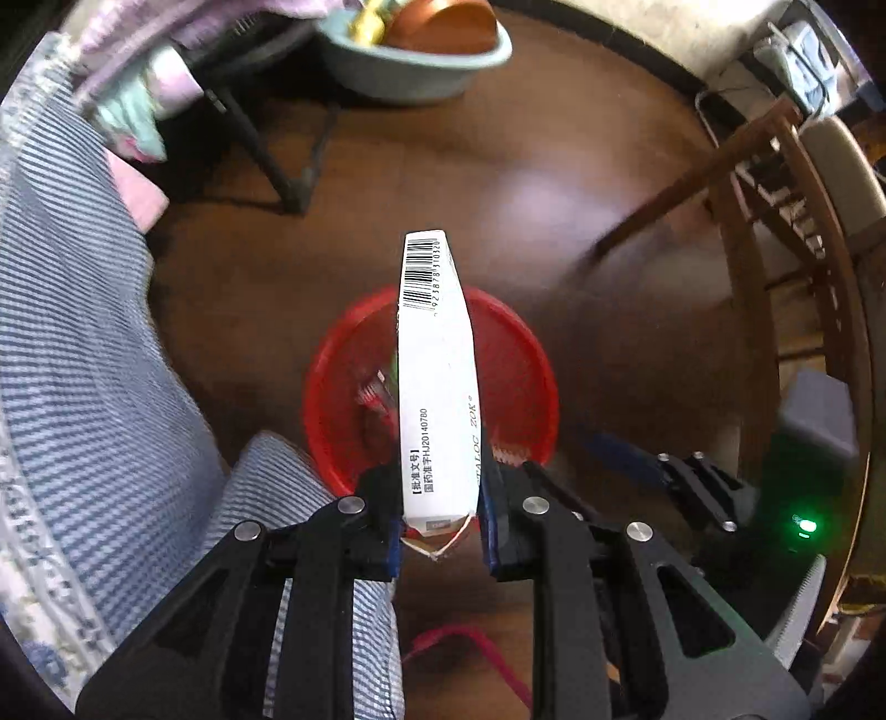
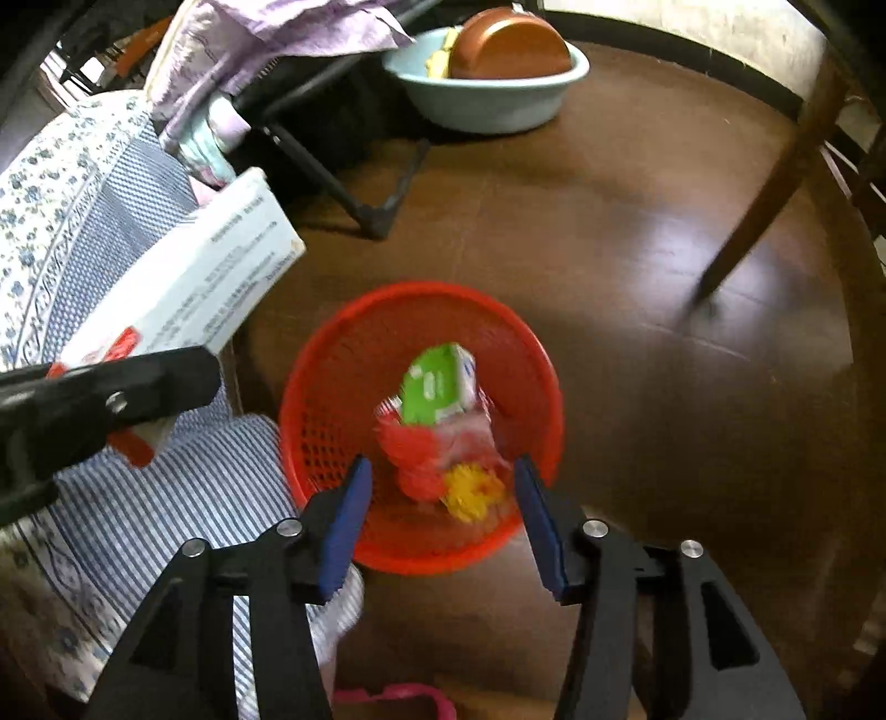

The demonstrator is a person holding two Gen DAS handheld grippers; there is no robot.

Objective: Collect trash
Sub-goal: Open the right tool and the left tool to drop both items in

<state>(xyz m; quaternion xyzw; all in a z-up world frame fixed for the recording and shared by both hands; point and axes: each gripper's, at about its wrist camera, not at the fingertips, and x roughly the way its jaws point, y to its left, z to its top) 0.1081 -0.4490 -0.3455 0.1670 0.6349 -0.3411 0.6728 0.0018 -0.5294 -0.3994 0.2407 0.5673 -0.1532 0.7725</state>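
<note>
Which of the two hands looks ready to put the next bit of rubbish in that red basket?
The left. Its gripper grips a white box over the red basket; the right gripper stands open and empty.

Ahead of you a pale blue basin (image 2: 487, 94) holding a brown bowl (image 2: 509, 47) sits on the dark wooden floor (image 2: 637, 232), striped bedding (image 1: 72, 332) alongside.

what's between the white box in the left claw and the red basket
Nothing visible. The left claw grips the white box by its lower end, and the red basket sits open-topped on the floor right behind it. Only trash already dropped, like the green carton, lies inside.
</note>
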